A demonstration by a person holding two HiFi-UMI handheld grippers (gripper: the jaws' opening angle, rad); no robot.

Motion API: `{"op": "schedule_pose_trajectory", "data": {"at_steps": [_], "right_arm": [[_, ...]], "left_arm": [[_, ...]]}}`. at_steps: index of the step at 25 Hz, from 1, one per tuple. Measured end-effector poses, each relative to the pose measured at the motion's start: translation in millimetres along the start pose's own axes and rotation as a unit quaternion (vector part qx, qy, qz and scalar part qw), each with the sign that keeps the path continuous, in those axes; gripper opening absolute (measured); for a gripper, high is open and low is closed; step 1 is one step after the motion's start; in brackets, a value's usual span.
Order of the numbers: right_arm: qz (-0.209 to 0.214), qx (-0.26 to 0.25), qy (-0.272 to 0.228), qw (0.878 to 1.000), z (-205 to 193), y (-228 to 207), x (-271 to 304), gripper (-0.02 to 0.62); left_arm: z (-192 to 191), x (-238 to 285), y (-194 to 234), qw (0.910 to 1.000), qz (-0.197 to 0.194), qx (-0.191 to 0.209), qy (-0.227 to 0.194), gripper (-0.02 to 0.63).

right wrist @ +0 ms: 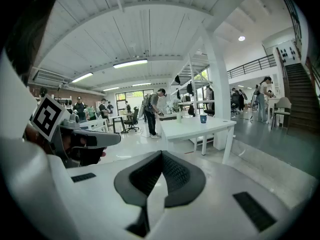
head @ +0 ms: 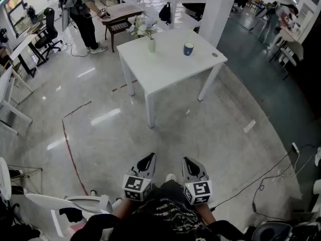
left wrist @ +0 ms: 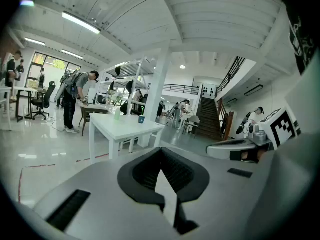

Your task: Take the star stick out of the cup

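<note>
Left hand-held gripper is closed, pads together with nothing between them. Right hand-held gripper is the same: jaws shut and empty. Both are held low and side by side, close to the person's body, tips pointing forward over the grey floor. A red tape line runs on the floor to the left. The white bench is well apart from both, straight ahead. The blue cup stands upright near the bench's far right side. The green star stick stands in the cup. A vase with flowers stands left of the cup. A person bends over another table beyond.
</note>
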State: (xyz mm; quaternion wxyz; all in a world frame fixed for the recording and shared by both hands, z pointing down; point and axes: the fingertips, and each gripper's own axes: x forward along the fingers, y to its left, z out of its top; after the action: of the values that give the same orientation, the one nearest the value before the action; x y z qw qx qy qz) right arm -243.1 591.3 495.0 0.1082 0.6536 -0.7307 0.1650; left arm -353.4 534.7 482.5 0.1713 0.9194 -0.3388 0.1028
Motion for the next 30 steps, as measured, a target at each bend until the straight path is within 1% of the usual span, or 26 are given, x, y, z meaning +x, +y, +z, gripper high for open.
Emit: {"op": "schedule_pose_trajectory", "data": {"at_steps": [3, 7, 10, 13, 16, 20, 23, 30], "right_arm": [[-0.002, 0.001, 0.001, 1.0, 3.5, 0.0, 0.5, 0.008], [0.0, 0.002, 0.003, 1.0, 1.5, -0.3, 0.5, 0.008], [0.004, 0.011, 0.005, 1.0, -0.4, -4.3, 2.1, 0.008], [0.008, 0.036, 0.008, 0.999, -2.2, -13.0, 6.2, 0.008], [0.018, 0.043, 0.012, 0.999, -5.1, -24.7, 11.0, 0.009], [0.022, 0.043, 0.014, 0.999, -5.4, -47.7, 16.8, 0.009], [0.018, 0.03, 0.024, 0.999, 1.6, -72.8, 21.7, 0.009], [0.028, 0.037, 0.007, 0.999, 7.5, -137.3, 41.0, 0.009]], "left_arm": [[2.2, 1.2, 1.3, 0.9999, -0.007, 0.006, -0.003, 0.02], [-5.9, 1.2, 1.8, 0.9998, -0.013, 0.014, -0.002, 0.02], [-6.6, 3.3, 1.2, 0.9999, -0.009, 0.015, 0.001, 0.02], [-6.4, 9.0, 0.8, 0.9999, -0.002, 0.012, 0.006, 0.02], [-4.3, 18.4, -2.0, 0.9999, 0.005, 0.011, 0.01, 0.02], [-2.4, 37.1, -7.6, 0.9997, 0.014, 0.015, 0.011, 0.02], [0.4, 56.9, -12.7, 0.9996, 0.023, 0.017, 0.008, 0.02], [9.6, 114.7, -33.0, 0.9994, 0.034, 0.004, -0.007, 0.02]]}}
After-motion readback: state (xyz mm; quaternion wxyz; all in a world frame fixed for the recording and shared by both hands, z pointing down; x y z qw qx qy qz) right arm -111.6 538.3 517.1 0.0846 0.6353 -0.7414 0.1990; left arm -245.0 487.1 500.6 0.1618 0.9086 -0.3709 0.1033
